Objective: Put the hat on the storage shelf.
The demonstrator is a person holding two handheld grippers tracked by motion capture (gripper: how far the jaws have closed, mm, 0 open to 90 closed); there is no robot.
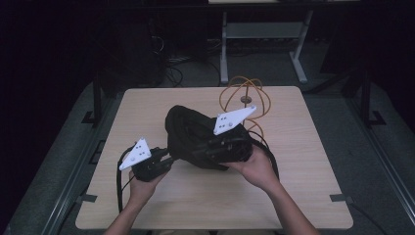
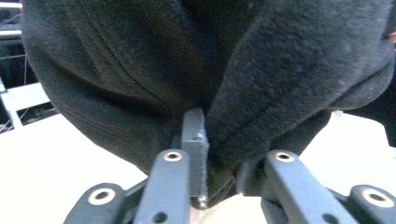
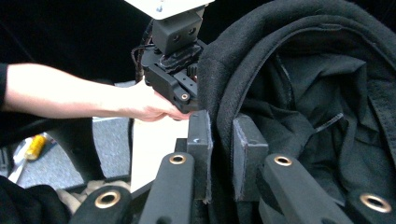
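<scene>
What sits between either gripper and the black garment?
Nothing visible. The left gripper and right gripper are each already shut on a fold of the black garment.

I see the table (image 1: 147, 205) bare along the near edge and on both sides, so there's room to slide a hand in from the front, left or right w/o hitting anything. The middle is blocked by the black garment (image 1: 195, 134), bunched up high. Behind it, at the far right, the orange wire frame (image 1: 244, 98) stands upright, just beside the right gripper (image 1: 222, 147); that corner is tight. The far left of the tabletop is open. The left gripper (image 1: 169, 159) sits at the garment's near-left edge, fabric pinched between its pads, no gap there. Beyond the table, a desk leg (image 1: 224, 49) and cables (image 1: 173, 73) are well apart from the work.
</scene>
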